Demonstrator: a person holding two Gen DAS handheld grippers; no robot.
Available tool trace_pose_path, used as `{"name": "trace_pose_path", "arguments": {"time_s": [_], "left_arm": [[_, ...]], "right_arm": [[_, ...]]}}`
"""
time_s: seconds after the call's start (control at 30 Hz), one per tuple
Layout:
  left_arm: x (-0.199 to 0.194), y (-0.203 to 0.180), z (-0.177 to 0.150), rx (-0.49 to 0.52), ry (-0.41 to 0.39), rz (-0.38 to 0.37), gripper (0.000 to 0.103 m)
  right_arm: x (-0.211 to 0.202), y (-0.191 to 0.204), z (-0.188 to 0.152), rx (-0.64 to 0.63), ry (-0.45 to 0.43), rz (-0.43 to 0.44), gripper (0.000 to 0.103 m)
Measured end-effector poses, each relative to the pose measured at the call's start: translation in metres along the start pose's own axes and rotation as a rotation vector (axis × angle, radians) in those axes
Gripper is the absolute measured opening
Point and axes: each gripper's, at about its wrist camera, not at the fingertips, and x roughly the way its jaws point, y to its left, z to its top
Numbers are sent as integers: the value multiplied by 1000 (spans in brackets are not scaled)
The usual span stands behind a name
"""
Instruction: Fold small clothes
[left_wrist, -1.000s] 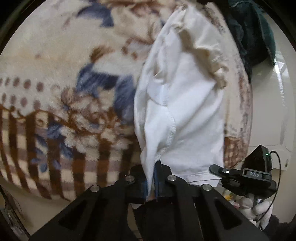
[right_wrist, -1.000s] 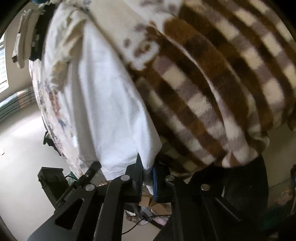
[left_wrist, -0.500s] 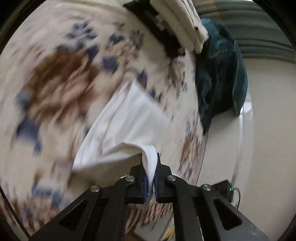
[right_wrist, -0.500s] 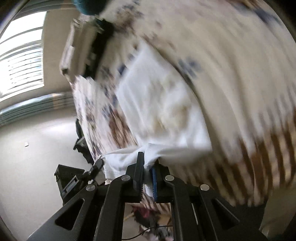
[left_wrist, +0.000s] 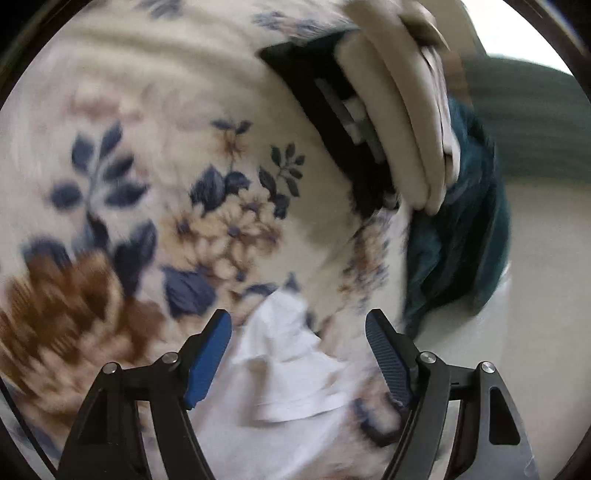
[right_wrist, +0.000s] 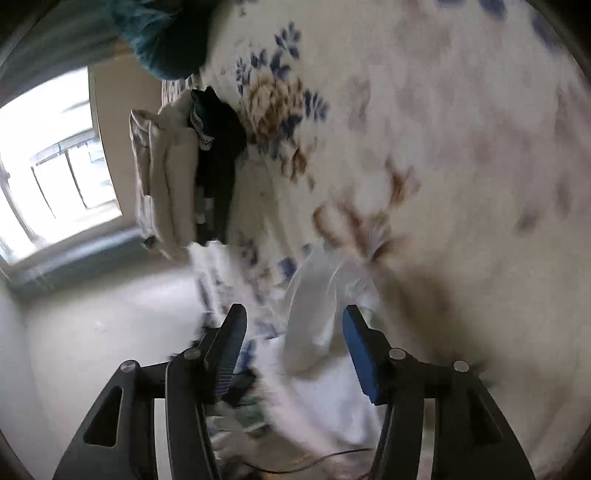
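1. The left gripper (left_wrist: 298, 345) has its jaws spread wide, with nothing held between them.
2. The white garment (left_wrist: 291, 365) lies crumpled on the floral blanket (left_wrist: 207, 155), in the gap between the left jaws and running under them toward the camera.
3. The right gripper (right_wrist: 293, 341) is also spread wide and grips nothing.
4. In the right wrist view the garment (right_wrist: 314, 332) sits between the open jaws, a bunched fold near the blue pad and more white cloth trailing toward the camera.
5. Whether either gripper touches the cloth cannot be told; both views are blurred.
6. Farther along the blanket (right_wrist: 443, 147) lies a stack of folded beige cloth (left_wrist: 402, 122) resting against a black item (left_wrist: 332, 122) with pale slots.
7. The right wrist view shows the same beige stack (right_wrist: 166, 184) beside the black item (right_wrist: 218, 166), near the blanket's edge.
8. A teal cloth (left_wrist: 458, 236) hangs off the blanket's edge just beyond the stack, and appears as a teal bundle (right_wrist: 162, 33) at the top of the right wrist view.
9. Past the blanket's edge there is pale floor (right_wrist: 110, 314) and a bright window (right_wrist: 48, 166).
10. A thin dark cable (right_wrist: 314, 463) runs below the right gripper.
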Motion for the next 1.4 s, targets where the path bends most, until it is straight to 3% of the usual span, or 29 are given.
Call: {"name": "trace_pose_path", "arguments": {"time_s": [0.1, 0.13, 0.23, 0.27, 0.33, 0.37, 0.43, 0.53, 0.63, 0.73, 0.87, 0.93, 0.97, 1.0, 1.03, 1.1, 1.23, 1.33, 1.37, 1.4], "left_arm": [[11, -10, -12, 158, 60, 105, 73], [20, -14, -19, 210, 117, 125, 73], [44, -24, -33, 352, 227, 208, 73], [61, -29, -34, 400, 248, 267, 73], [83, -36, -26, 420, 256, 281, 73], [96, -39, -16, 418, 247, 296, 73], [114, -50, 9, 417, 220, 294, 73], [110, -62, 33, 410, 184, 266, 73], [86, -66, 42, 409, 157, 212, 73], [57, -47, 27, 382, 180, 187, 73], [52, -5, -3, 243, 243, 155, 73], [61, 4, -19, 257, 261, 180, 69], [64, 4, -24, 271, 253, 159, 43], [64, 1, -26, 278, 250, 141, 5], [65, -2, -27, 286, 235, 133, 6], [62, -6, -23, 276, 180, 141, 4], [64, -1, -5, 229, 176, 138, 4], [57, 2, 0, 193, 207, 96, 6], [50, 3, 0, 178, 225, 78, 11], [45, 3, -1, 177, 230, 81, 25]], "right_arm": [[-2, 6, -1, -171, -1, -192, 57], [-1, 7, -4, -216, 13, -232, 57], [19, 18, -19, -397, 113, -374, 57], [34, 25, -26, -484, 157, -454, 57], [56, 34, -30, -570, 167, -577, 57], [67, 39, -24, -562, 140, -598, 57], [79, 44, -8, -484, 85, -584, 57], [83, 48, 21, -344, -19, -578, 56], [73, 43, 35, -202, -50, -481, 57], [51, 43, 26, -207, -74, -472, 57], [24, 25, 11, -163, -57, -451, 57], [22, 18, 0, -142, -29, -405, 48], [24, 14, -3, -135, -8, -393, 42], [27, 12, -5, -132, 15, -396, 24], [31, 12, -6, -135, 23, -414, 4], [36, 19, -8, -149, -9, -452, 2], [34, 34, 0, -181, -91, -513, 2], [44, 39, 8, -210, -54, -538, 2], [47, 39, 9, -210, -17, -532, 2], [44, 41, 7, -209, 4, -533, 3]]}}
